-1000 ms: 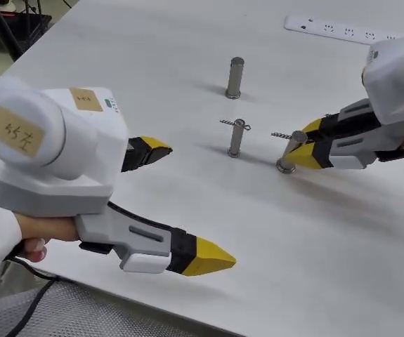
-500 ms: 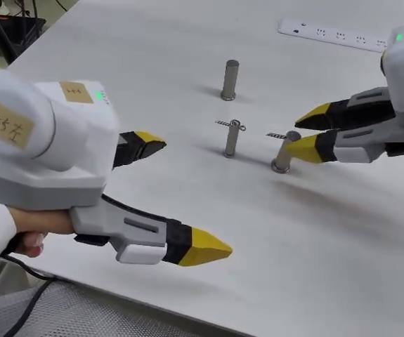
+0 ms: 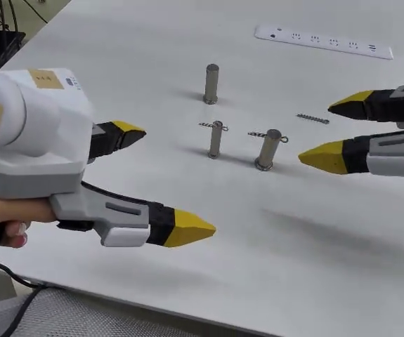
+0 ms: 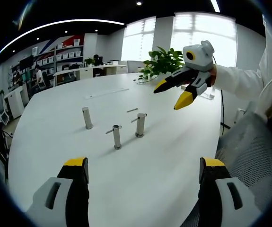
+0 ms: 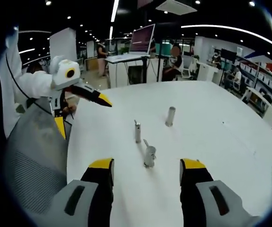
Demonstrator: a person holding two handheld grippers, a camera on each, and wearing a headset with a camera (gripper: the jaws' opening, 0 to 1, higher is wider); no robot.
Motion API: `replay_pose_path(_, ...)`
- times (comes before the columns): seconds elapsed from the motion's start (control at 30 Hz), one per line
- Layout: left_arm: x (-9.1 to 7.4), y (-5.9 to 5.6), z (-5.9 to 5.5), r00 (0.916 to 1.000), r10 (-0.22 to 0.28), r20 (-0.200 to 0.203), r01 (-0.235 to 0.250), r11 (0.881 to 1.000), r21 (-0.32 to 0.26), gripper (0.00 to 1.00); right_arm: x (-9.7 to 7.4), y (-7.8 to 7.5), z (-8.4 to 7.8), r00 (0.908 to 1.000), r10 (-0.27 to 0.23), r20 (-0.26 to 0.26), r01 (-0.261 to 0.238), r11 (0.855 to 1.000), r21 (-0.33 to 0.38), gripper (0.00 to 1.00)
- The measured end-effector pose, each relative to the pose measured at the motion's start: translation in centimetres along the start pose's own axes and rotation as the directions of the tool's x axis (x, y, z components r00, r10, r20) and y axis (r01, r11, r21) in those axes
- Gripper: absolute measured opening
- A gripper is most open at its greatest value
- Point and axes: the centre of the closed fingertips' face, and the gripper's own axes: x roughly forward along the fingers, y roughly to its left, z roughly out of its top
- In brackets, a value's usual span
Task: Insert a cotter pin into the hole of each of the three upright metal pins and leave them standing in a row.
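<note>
Left gripper [image 3: 158, 179]: jaws wide and empty, hovering over the near-left edge of the white table [image 3: 293, 267], clear of the work.
Bare grey metal pin [image 3: 211, 84]: upright toward the far edge, hole unfilled.
Middle grey metal pin [image 3: 216, 139]: upright, wire cotter through its top.
Right grey metal pin [image 3: 266, 149]: likewise fitted.
Loose wire cotter pin [image 3: 313, 119]: flat toward the right edge, probably for the bare pin.
Right gripper [image 3: 335, 130]: jaws wide and empty, near it, placed to grasp.

Head view overhead, gripper views opposed, all sharing pins [image 3: 216, 140]

Found on the white table [image 3: 314, 267] three upright metal pins [image 3: 216, 139], a loose cotter pin [image 3: 313, 119] at three o'clock of them, a power strip [image 3: 323, 41] beyond at two o'clock.
</note>
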Motion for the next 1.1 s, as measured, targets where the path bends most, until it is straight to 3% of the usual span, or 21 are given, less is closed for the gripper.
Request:
replay_pose_path(0.17, -0.4, 0.5, 0.6, 0.9997, 0.010, 0.022, -0.010, 1.000, -0.012, 0.97, -1.3, 0.1, -0.6, 0.9986, -0.037, 0.037, 0.034, 0.996, 0.077, 0.60)
replay_pose_path(0.53, -1.0, 1.7, 1.8, 0.9959, 0.048, 0.077, -0.044, 0.997, -0.057, 0.97, -3.0, -0.3, -2.1, 0.9930, -0.105, 0.054, 0.094, 0.981, 0.169, 0.77)
replay_pose_path(0.7, -1.0, 1.7, 1.8, 0.9959, 0.063, 0.065, -0.060, 0.997, -0.054, 0.97, -3.4, -0.4, -2.9, 0.9891, -0.144, 0.031, 0.135, 0.972, 0.191, 0.83)
replay_pose_path(0.77, -1.0, 1.8, 1.7, 0.9961, 0.063, 0.061, -0.060, 0.997, -0.053, 0.97, -3.4, -0.4, -3.1, 0.9885, -0.149, 0.026, 0.141, 0.970, 0.199, 0.89)
replay_pose_path(1.0, -0.5, 1.5, 1.8, 0.9968, 0.055, 0.058, -0.051, 0.997, -0.057, 0.97, -3.9, 0.1, -3.9, 0.9859, -0.166, 0.024, 0.156, 0.960, 0.232, 0.95)
replay_pose_path(1.1, -0.3, 1.5, 1.8, 0.9970, 0.047, 0.061, -0.043, 0.997, -0.061, 0.97, -3.8, 0.5, -3.9, 0.9865, -0.160, 0.035, 0.149, 0.965, 0.216, 0.98)
